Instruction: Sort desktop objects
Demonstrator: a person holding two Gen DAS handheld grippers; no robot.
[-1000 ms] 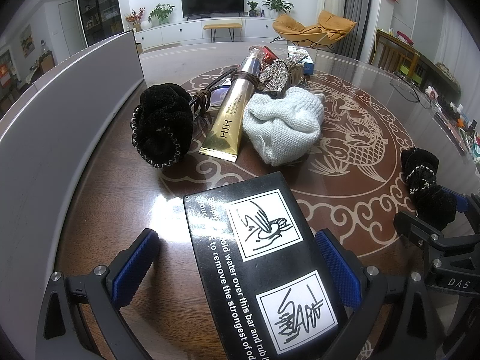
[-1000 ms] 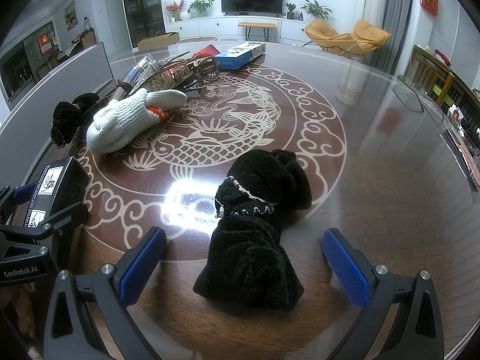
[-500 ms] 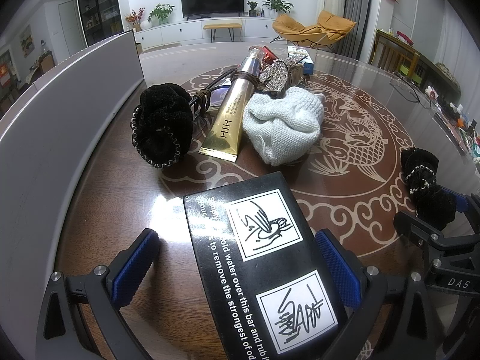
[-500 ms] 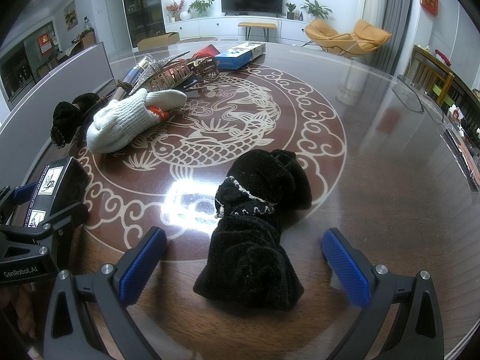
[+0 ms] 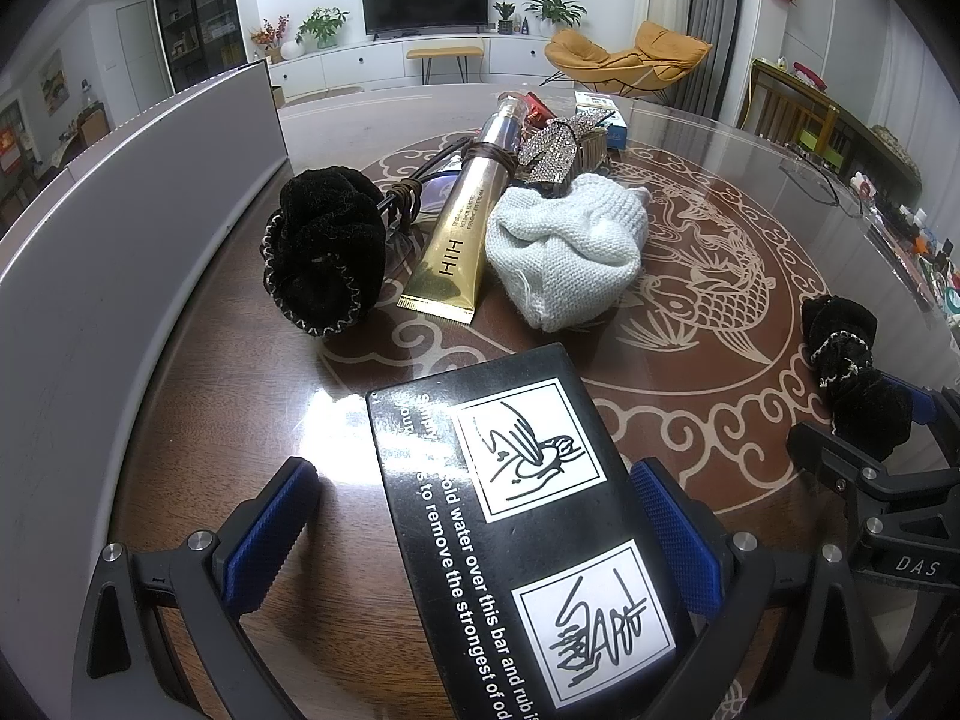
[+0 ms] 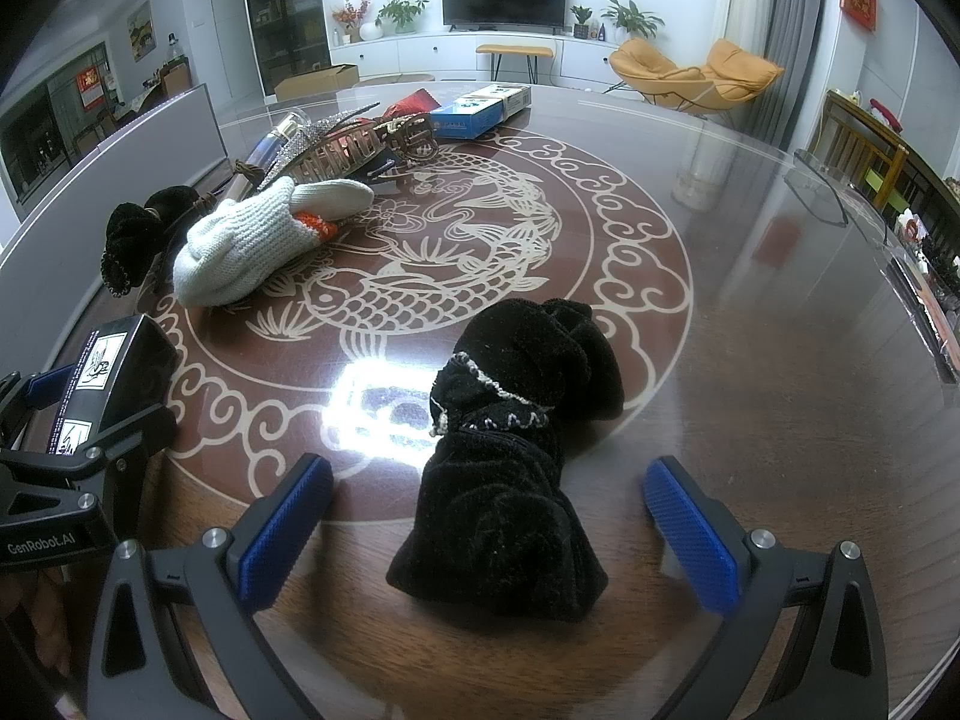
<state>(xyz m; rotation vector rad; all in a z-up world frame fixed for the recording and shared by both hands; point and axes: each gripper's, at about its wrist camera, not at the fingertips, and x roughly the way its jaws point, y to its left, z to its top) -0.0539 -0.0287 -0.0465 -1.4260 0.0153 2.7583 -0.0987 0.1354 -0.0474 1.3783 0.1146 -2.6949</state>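
My left gripper (image 5: 474,534) is open. A black box with white print (image 5: 522,516) lies flat on the table between its blue pads (image 5: 270,534); the right pad sits against the box side, the left pad stands clear. My right gripper (image 6: 486,528) is open around a black velvet pouch (image 6: 510,450) lying on the table, neither pad touching it. That pouch also shows in the left wrist view (image 5: 852,372). Beyond the box lie a black scrunchie (image 5: 324,258), a gold tube (image 5: 462,240) and a white knitted glove (image 5: 570,252).
A grey panel (image 5: 120,228) runs along the table's left edge. At the far side lie a rhinestone hair clip (image 5: 552,150), a brown hair claw (image 6: 348,150), a leather cord (image 5: 414,198), a blue box (image 6: 480,111) and a red item (image 6: 414,105).
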